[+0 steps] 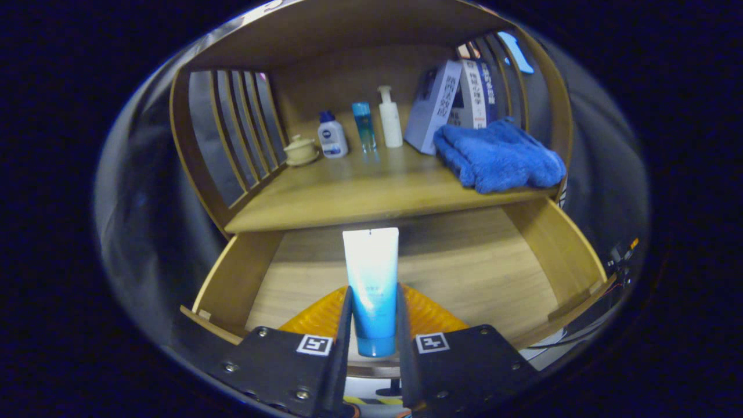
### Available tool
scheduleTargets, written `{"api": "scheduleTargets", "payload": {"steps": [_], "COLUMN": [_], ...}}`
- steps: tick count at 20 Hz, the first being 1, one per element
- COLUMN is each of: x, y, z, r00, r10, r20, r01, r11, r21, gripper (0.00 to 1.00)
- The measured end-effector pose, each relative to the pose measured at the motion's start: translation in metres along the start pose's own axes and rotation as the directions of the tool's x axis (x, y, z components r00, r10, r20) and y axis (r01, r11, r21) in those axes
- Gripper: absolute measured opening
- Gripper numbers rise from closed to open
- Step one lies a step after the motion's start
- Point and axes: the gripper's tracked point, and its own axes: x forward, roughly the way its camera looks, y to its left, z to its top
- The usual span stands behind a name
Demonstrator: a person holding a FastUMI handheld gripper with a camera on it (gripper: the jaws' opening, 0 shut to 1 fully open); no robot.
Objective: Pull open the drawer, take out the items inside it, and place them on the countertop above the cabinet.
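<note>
Gripper view looks into a wooden cabinet (194, 168) with slatted sides, its countertop (360, 197) spread across the middle and its drawer (464, 273) already pulled open below. A folded blue towel (499, 154) lies on the countertop's right part, with boxes (447, 104) standing behind it. Farther back stand a white pump bottle (390, 119), a slim blue bottle (364, 125), a small white bottle (332, 136) and a lidded cup (300, 151). The gripper (374, 316) is closed on a white-and-blue tube (371, 284), both fingers pressing its lower sides, the tube upright over the open drawer. The step in hand seems to be carrying this item out; the next move likely calls for lifting it clear of the countertop's front edge and setting it on the bare wood left of the towel. The drawer's near floor lies hidden behind the fingers, so whether more items remain cannot be told. Whether the tube's cap touches the drawer's floor is unclear.
</note>
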Motion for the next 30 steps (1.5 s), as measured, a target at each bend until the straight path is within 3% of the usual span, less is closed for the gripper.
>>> {"api": "scheduleTargets", "payload": {"steps": [5, 9, 16, 23, 28, 30], "x": [-0.023, -0.01, 0.061, 0.14, 0.157, 0.151], "y": [0.004, 0.008, 0.017, 0.002, -0.002, -0.005], "z": [0.065, 0.114, 0.145, 0.131, 0.121, 0.127], "r00": [0.979, 0.969, 0.987, 0.992, 0.992, 0.992], "r10": [-0.018, -0.037, -0.068, -0.125, -0.116, -0.126], "r20": [0.202, 0.243, 0.144, 0.007, -0.055, -0.032], "r01": [0.022, 0.051, 0.075, 0.125, 0.117, 0.125], "r11": [1.0, 0.997, 0.996, 0.992, 0.993, 0.992], "r21": [-0.021, -0.051, -0.048, -0.023, 0.009, -0.006], "gripper": [0.38, 0.38, 0.38, 0.38, 0.38, 0.48]}}
